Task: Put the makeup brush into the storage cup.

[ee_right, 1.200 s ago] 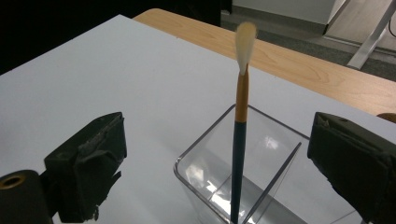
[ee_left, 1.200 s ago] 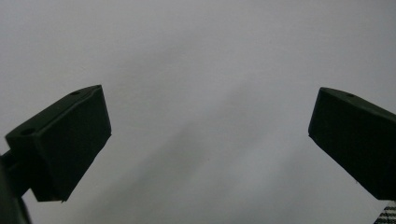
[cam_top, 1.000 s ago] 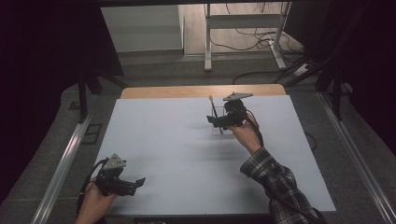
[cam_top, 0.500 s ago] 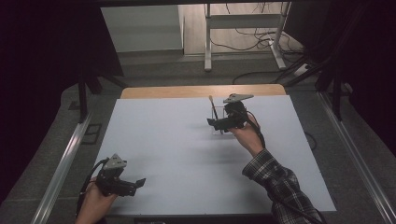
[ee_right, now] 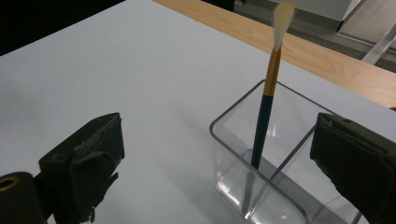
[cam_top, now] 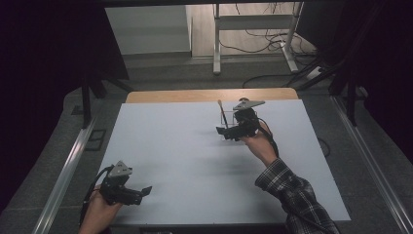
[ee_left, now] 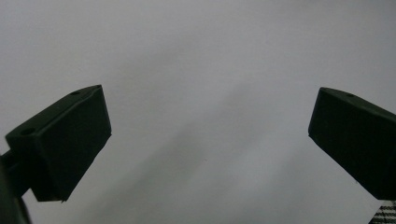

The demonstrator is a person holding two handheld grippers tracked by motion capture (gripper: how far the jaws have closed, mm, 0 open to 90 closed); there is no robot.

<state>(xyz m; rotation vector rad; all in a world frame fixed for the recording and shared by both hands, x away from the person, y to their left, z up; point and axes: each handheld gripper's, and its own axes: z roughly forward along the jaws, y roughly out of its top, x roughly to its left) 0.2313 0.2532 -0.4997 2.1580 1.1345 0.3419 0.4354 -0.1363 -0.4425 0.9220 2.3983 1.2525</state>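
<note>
while both grippers' fingers gape empty, a brush (ee_right: 264, 116) stands in a clear holder (ee_right: 261, 177) — unlabelled.

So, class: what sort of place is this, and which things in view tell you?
Probably a lab set up for recording handling tasks: a bare white table ringed by dark curtains, a hand-held gripper in each hand, and loose cables on the floor beyond.

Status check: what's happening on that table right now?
Left gripper open, idle. Right gripper open beside clear box. Brush upright inside. Nothing blocking.
</note>
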